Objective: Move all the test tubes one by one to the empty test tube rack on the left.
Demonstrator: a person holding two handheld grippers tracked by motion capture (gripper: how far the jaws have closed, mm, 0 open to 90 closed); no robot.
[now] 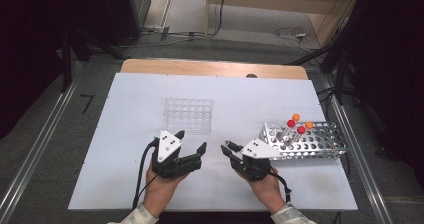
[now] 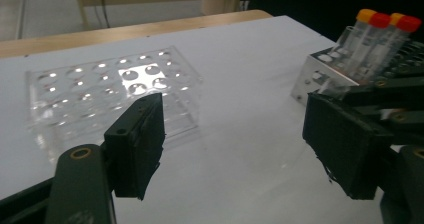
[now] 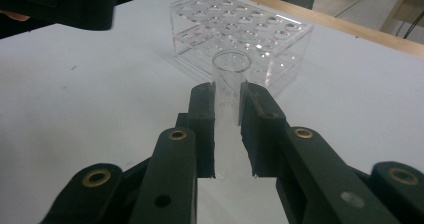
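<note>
Right gripper (image 3: 227, 129) is clamped on a clear, uncapped test tube (image 3: 230, 81), mouth pointing toward the clear acrylic rack (image 3: 245, 31) just beyond it. From the high view, that right gripper (image 1: 229, 148) sits at the near middle of the white table (image 1: 125, 134), just left of the metal tube rack (image 1: 320, 141), which holds four capped tubes (image 1: 295, 126), red and orange tops, at its left end. Left gripper (image 2: 235, 149), jaws parted with nothing between them, faces right, with the acrylic rack just beyond it on the far side.
</note>
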